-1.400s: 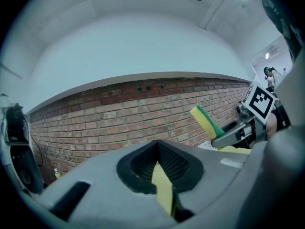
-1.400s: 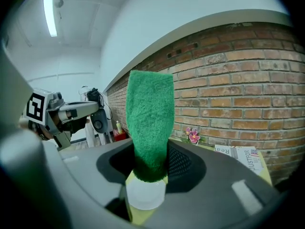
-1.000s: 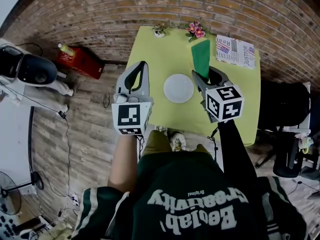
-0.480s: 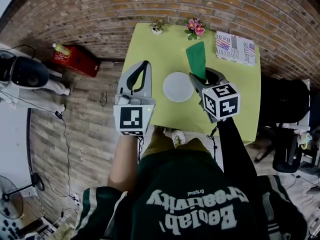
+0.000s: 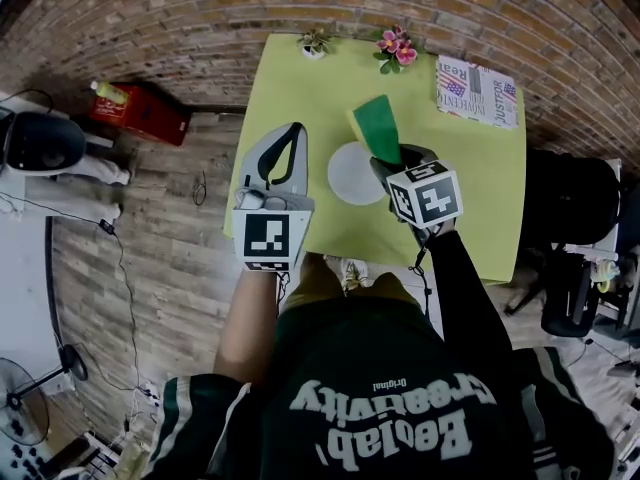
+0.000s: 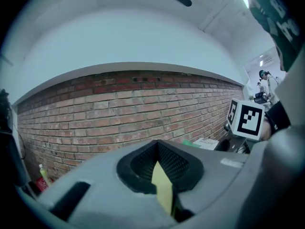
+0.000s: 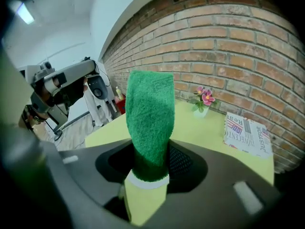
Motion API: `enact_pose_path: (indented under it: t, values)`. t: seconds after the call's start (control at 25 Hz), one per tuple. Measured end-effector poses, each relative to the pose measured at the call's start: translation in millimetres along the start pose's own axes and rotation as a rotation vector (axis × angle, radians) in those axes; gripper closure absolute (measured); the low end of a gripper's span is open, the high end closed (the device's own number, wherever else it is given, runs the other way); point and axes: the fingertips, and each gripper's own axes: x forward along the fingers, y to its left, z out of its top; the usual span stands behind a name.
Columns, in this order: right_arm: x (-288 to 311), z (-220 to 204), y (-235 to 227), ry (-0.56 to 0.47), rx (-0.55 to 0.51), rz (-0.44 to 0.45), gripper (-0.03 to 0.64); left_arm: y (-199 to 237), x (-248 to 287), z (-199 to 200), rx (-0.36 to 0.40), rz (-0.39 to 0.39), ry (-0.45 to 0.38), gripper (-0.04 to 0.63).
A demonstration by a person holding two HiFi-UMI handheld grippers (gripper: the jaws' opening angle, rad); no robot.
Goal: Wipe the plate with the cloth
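cloth (image 7: 148, 123), green, upright between right gripper (image 7: 147, 168) fingers easing apart, left gripper (image 6: 158, 159) fingers pressed together, booklet (image 7: 248, 135) reading "innocent"

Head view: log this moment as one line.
right gripper: cloth between jaws, jaws opening | left gripper: shut, empty | cloth: sticks out past jaws, by plate's rim | plate: on table, contact unclear

Yellow-green table (image 5: 290, 98): white plate (image 5: 350, 174), newspaper (image 5: 478, 90), pink flowers (image 5: 393, 46), small plant (image 5: 315, 42)

So the left gripper (image 6: 158, 147) has its jaws together with nothing in them, just a sliver of yellow worktop (image 6: 163, 187) peeking through. Brick wall (image 6: 119, 109) far behind, marker cube (image 6: 248, 119) off right.
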Motion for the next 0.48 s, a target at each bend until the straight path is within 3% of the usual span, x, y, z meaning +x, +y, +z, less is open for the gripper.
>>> enact_pose_path:
  t: [0.48]
  values:
    - [54.7, -34.5, 6.3, 0.215, 0.029, 0.004, 0.416, 14.8, 25.7, -43.3, -0.026, -0.038, 0.074, 0.588]
